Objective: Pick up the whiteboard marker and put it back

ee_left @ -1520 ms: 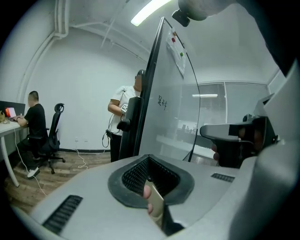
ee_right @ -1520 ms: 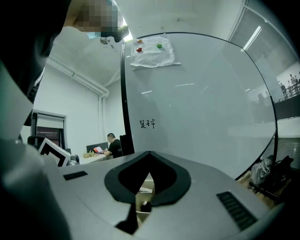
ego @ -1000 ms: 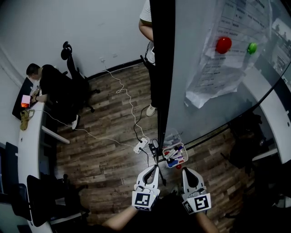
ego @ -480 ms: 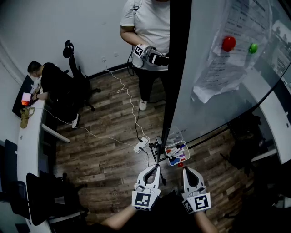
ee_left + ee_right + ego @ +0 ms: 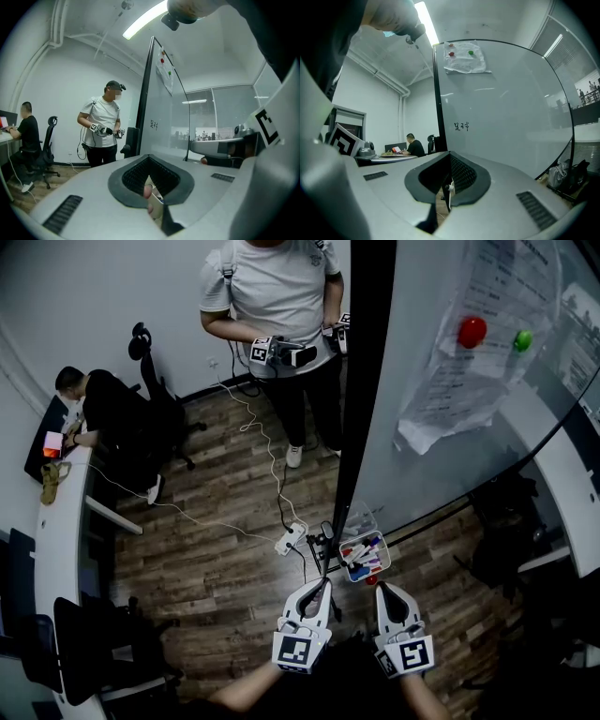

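Whiteboard (image 5: pixel 511 140), centre of right gripper view: short handwritten mark (image 5: pixel 461 125) in dark ink, two or three characters, not legible. Same mark shows at centre of left gripper view. Printed sheets (image 5: pixel 450 381) on the board, upper right of head view: lines of print, too small to read

Two hand-held tools of pale grey plastic: the left gripper (image 5: pixel 317 589) and right gripper (image 5: pixel 382 590) each tapered to a narrow tip. Each carried a white cube (image 5: pixel 300 651) printed with black square markers. Up close, they showed dark ribbed pads (image 5: pixel 136 176) and slotted vents (image 5: pixel 65 213).
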The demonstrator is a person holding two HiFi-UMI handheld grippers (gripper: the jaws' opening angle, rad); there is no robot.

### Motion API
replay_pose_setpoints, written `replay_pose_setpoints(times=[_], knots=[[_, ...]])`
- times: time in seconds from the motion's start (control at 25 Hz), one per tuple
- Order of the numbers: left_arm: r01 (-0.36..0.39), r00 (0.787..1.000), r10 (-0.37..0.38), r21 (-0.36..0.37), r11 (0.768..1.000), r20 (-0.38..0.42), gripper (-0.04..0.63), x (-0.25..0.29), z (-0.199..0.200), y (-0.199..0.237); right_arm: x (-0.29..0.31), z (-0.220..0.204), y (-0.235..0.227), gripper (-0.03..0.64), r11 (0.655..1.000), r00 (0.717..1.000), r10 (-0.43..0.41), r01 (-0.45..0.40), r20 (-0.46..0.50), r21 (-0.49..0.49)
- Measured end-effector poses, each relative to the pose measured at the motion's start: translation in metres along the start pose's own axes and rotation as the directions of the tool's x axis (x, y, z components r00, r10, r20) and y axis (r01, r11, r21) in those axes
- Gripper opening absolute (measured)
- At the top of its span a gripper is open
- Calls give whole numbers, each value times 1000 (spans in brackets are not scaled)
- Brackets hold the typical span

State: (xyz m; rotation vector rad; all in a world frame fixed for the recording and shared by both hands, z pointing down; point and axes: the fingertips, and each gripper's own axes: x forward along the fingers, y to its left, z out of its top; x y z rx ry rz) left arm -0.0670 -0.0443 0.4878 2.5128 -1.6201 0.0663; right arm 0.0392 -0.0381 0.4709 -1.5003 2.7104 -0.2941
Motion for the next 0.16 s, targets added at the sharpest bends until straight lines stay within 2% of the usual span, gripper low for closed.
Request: replay_pose_setpoints(times=[0.16], knots=[[10,1000,-10,3,1000,-4,8,1,4,-1,1,-2,-1,12,1000,1000,-2,2,-12,-1]])
